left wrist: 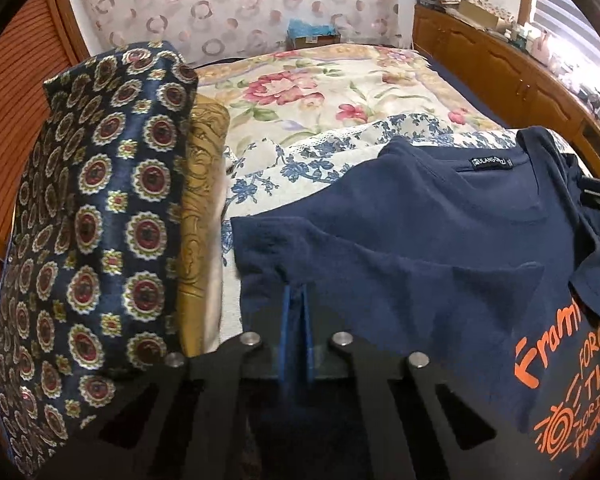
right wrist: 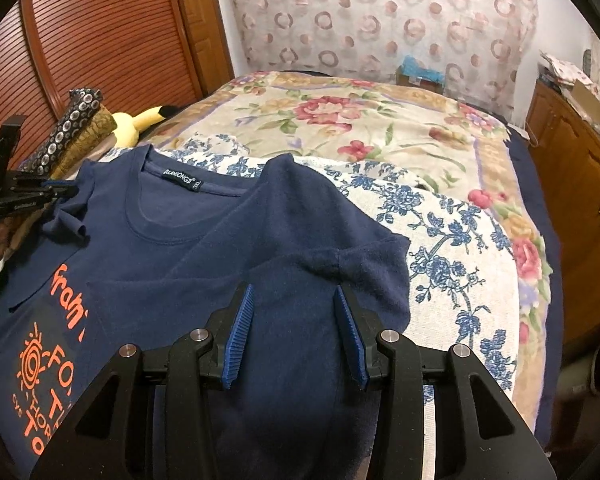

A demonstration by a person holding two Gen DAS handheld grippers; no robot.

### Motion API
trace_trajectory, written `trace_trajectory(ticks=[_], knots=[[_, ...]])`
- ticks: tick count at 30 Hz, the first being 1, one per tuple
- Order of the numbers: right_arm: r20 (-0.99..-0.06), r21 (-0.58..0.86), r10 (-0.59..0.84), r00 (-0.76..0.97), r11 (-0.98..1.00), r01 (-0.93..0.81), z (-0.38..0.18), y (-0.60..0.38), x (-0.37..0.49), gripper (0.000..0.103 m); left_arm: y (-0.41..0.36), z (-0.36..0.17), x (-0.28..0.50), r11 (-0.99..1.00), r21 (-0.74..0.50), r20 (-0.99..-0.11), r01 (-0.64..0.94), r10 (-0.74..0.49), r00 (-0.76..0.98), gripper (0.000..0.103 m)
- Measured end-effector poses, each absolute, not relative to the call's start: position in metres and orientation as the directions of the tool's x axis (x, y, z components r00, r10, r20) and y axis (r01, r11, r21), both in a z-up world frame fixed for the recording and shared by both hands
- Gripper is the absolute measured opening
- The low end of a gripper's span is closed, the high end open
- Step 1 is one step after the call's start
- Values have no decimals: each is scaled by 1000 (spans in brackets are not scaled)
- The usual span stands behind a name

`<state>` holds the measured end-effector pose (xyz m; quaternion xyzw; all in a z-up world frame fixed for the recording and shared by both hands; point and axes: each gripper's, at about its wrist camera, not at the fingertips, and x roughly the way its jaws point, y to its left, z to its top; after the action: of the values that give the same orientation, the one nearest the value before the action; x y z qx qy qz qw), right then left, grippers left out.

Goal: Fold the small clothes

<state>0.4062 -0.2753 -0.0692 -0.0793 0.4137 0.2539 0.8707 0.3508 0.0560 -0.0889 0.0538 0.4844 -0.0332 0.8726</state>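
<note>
Currently: left gripper (left wrist: 296, 300) pinching navy shirt (left wrist: 420, 240) sleeve at bed (right wrist: 380, 128) edge; right gripper (right wrist: 296, 320) spread, hovering level over other sleeve.

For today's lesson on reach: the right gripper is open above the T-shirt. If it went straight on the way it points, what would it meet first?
Most likely the navy T-shirt: the open right gripper points at its bunched sleeve fold. Depth is unclear.
</note>
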Motion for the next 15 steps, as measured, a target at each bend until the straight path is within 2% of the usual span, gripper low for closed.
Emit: trace_trajectory(ticks=[15], knots=[[-766,48,320,557,893,-447,-73,-286,425,43,50,-50,327,987,37,-782,159,-70,619,0]])
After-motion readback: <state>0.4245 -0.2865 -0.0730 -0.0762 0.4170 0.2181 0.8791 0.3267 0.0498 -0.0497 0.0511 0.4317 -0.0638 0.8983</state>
